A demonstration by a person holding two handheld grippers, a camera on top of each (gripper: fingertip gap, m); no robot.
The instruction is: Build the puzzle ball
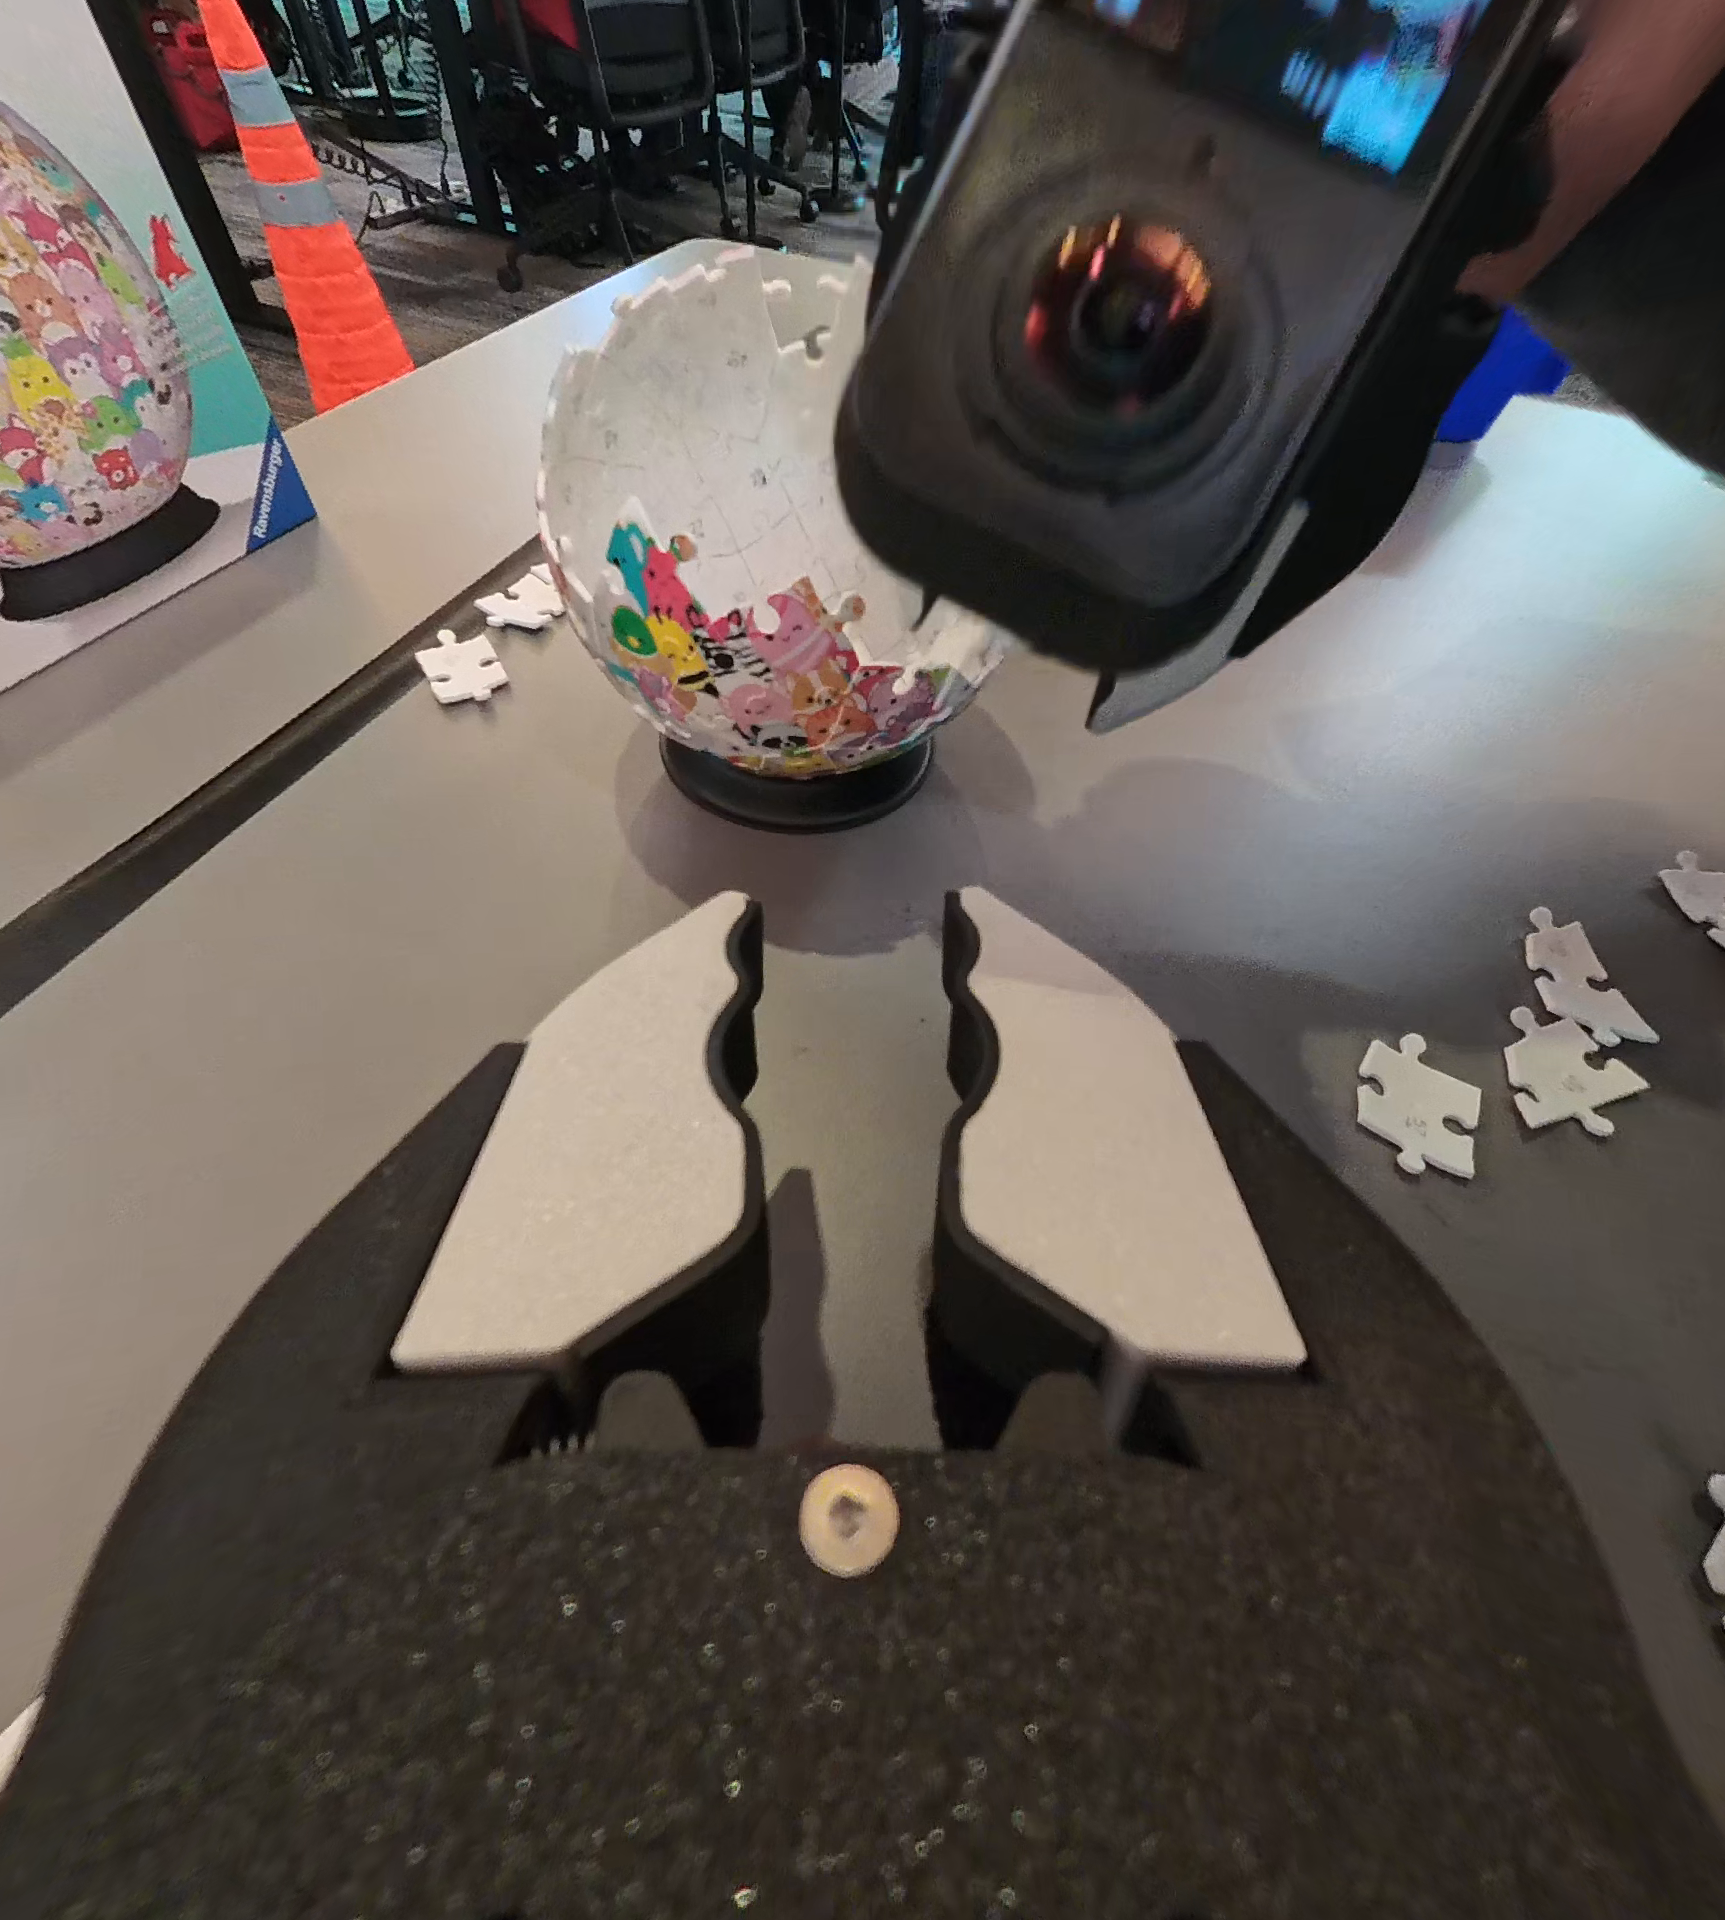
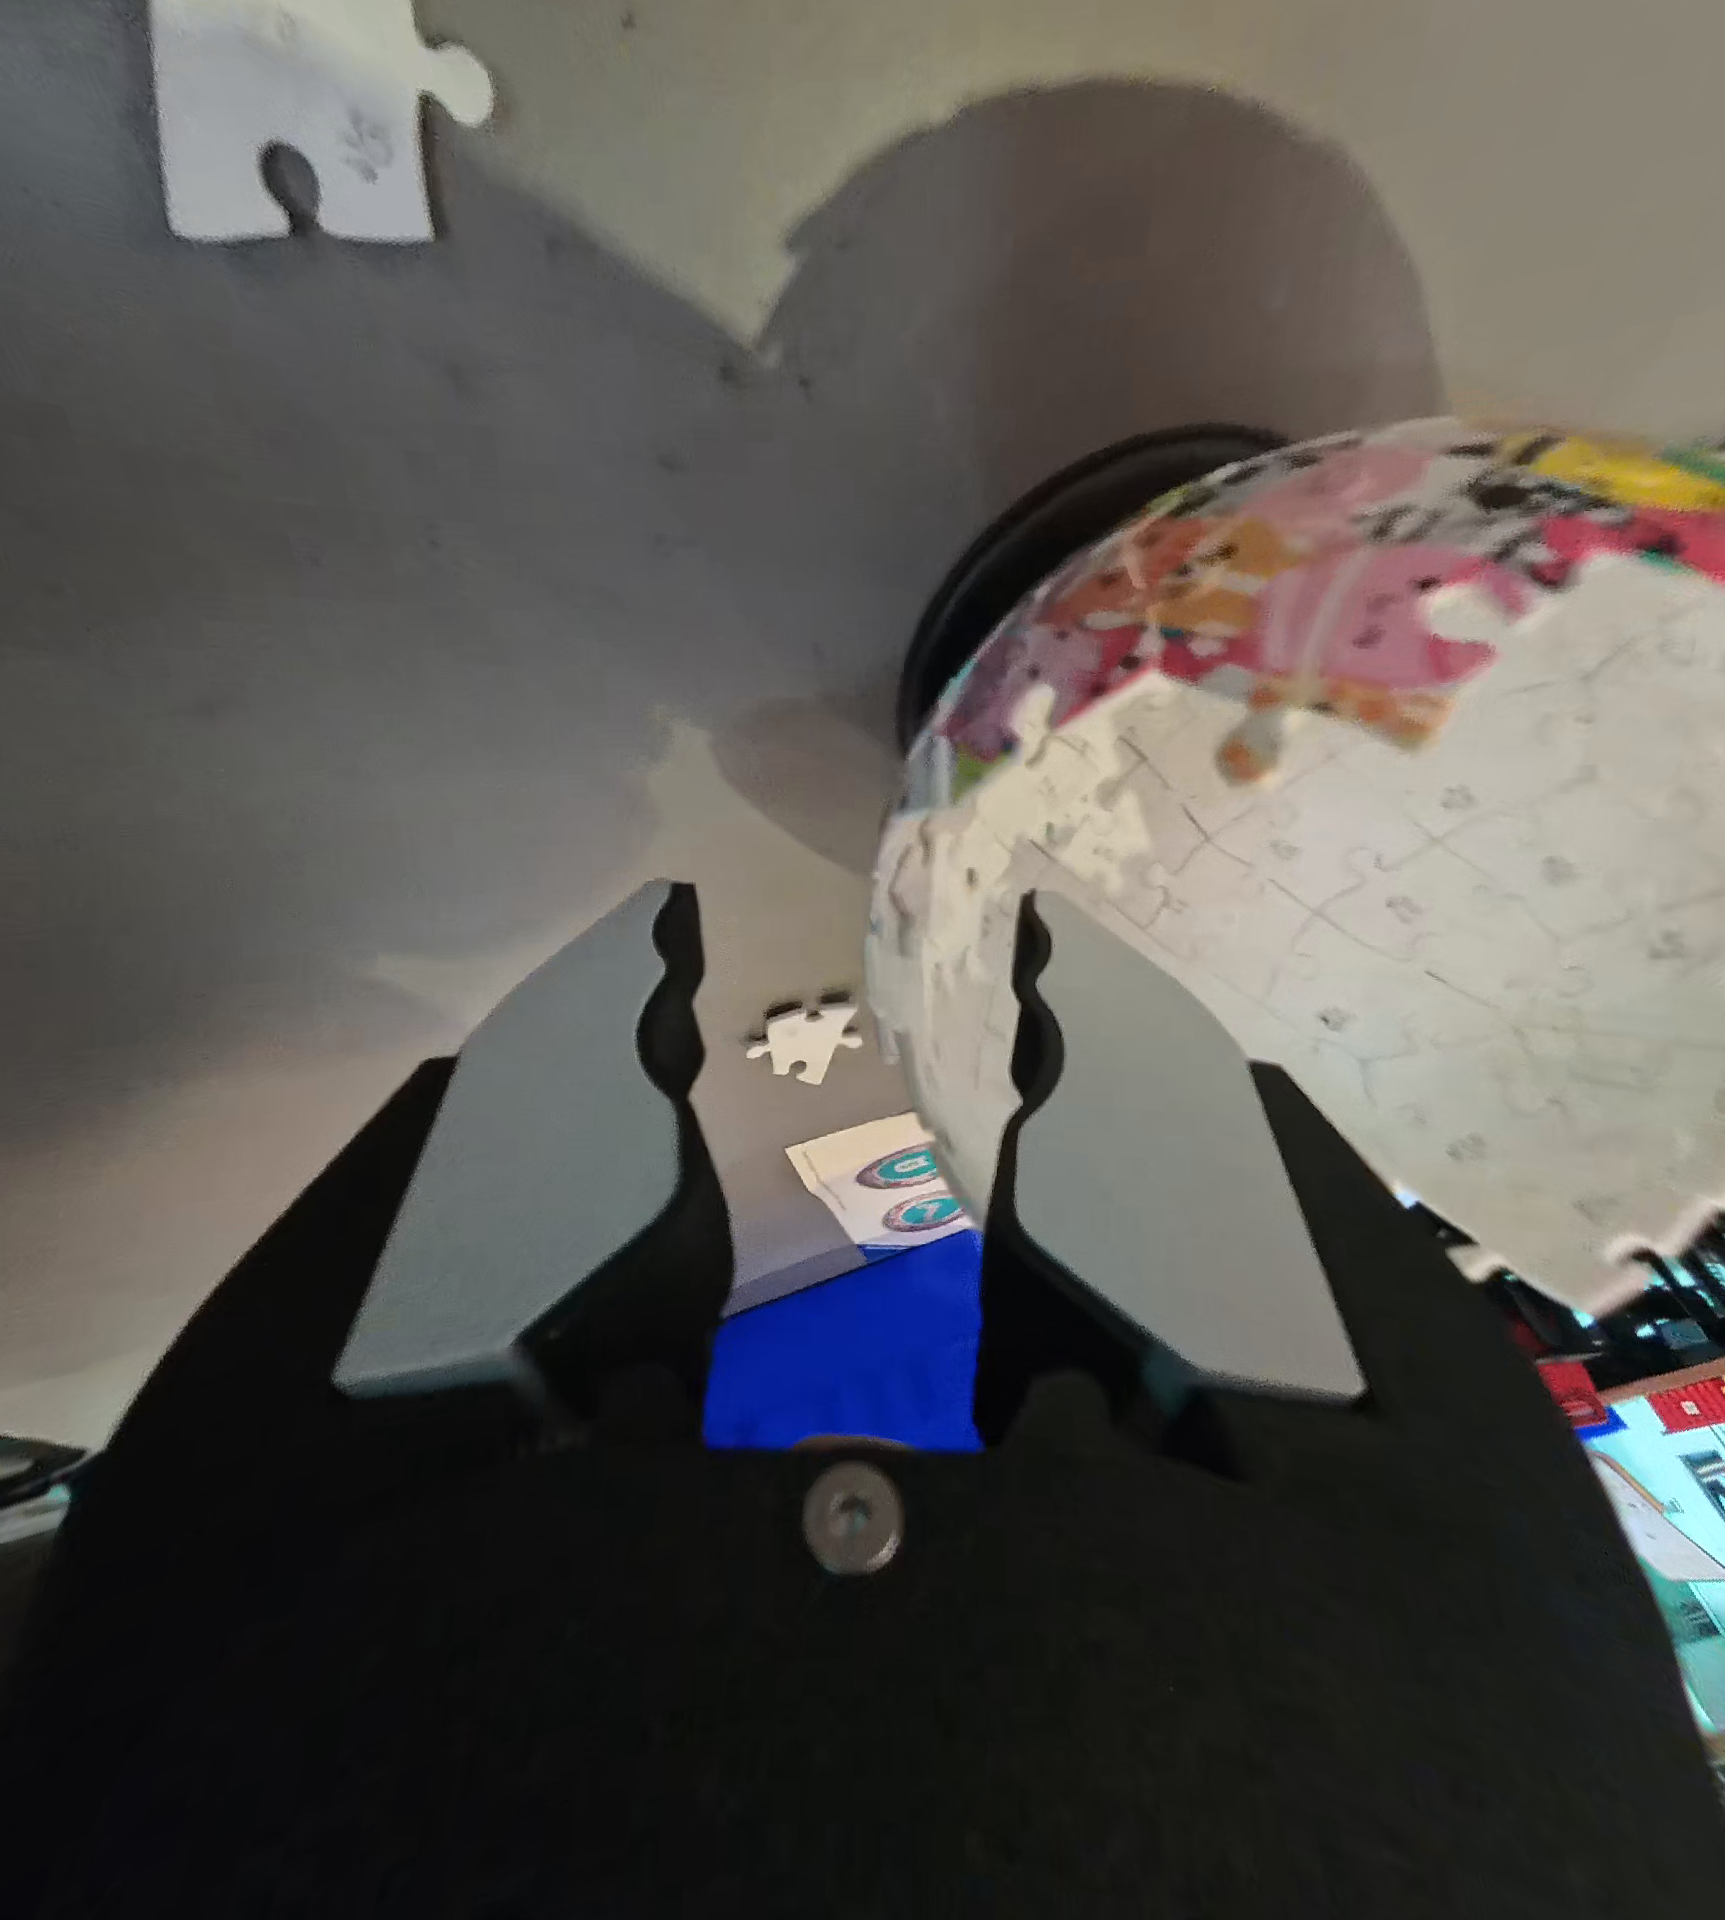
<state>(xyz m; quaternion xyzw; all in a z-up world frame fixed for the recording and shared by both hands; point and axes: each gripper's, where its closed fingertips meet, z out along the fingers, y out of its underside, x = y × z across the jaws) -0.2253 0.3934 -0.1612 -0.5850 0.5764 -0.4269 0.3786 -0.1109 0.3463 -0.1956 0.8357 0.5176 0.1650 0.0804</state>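
Observation:
The half-built puzzle ball stands on a black ring stand on the grey table. Its lower part shows colourful pictures and its open side shows the white inner faces. My left gripper is open and empty, low over the table a short way in front of the ball. My right gripper hangs close against the ball's right side and hides that part. In the right wrist view, which is rolled sideways, the right gripper is open and empty, with one finger against the ball's open rim.
Several loose white pieces lie face down to the right, and a few more lie left of the ball. The puzzle box stands at the far left, with an orange cone behind it. A blue item and a paper sheet lie beyond the right gripper. There is about 12 centimetres between the tips of the two grippers.

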